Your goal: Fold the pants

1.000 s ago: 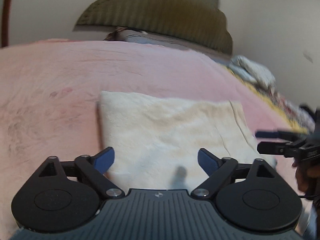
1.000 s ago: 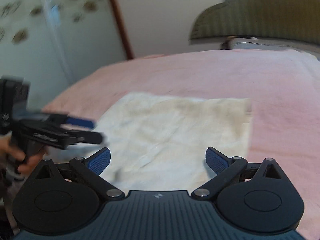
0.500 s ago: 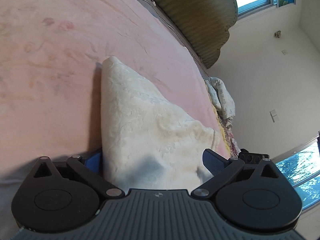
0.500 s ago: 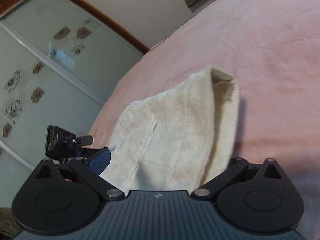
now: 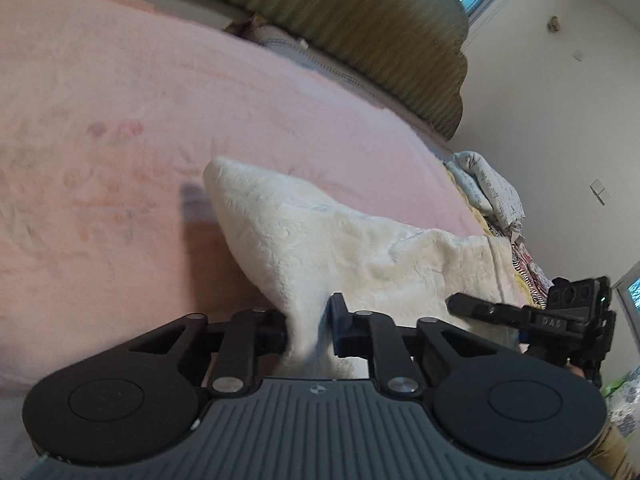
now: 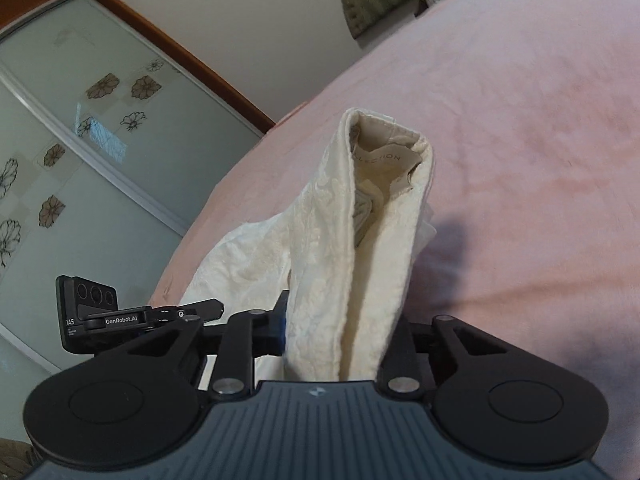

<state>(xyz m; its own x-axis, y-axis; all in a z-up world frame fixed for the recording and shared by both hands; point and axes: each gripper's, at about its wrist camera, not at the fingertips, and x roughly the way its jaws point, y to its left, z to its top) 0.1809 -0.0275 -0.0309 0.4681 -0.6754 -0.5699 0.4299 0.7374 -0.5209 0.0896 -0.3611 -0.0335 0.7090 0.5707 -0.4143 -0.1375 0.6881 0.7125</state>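
Note:
The cream pants (image 5: 328, 240) lie folded on a pink bed cover (image 5: 100, 128). My left gripper (image 5: 308, 328) is shut on the near left corner of the pants, which rises off the bed. My right gripper (image 6: 340, 332) is shut on the near right edge of the pants (image 6: 360, 232), lifted so the folded layers and an inner label show. The right gripper also shows at the right of the left wrist view (image 5: 540, 316). The left gripper shows at the left of the right wrist view (image 6: 132, 316).
A green ribbed headboard (image 5: 360, 28) stands at the far end of the bed. Crumpled patterned bedding (image 5: 492, 192) lies at the bed's right side. A glass sliding door with flower prints (image 6: 60, 152) is on the left. The pink cover (image 6: 520, 120) stretches beyond the pants.
Both grippers went from open above the flat pants to shut on its near corners. The near edge of the pants has lifted off the bed.

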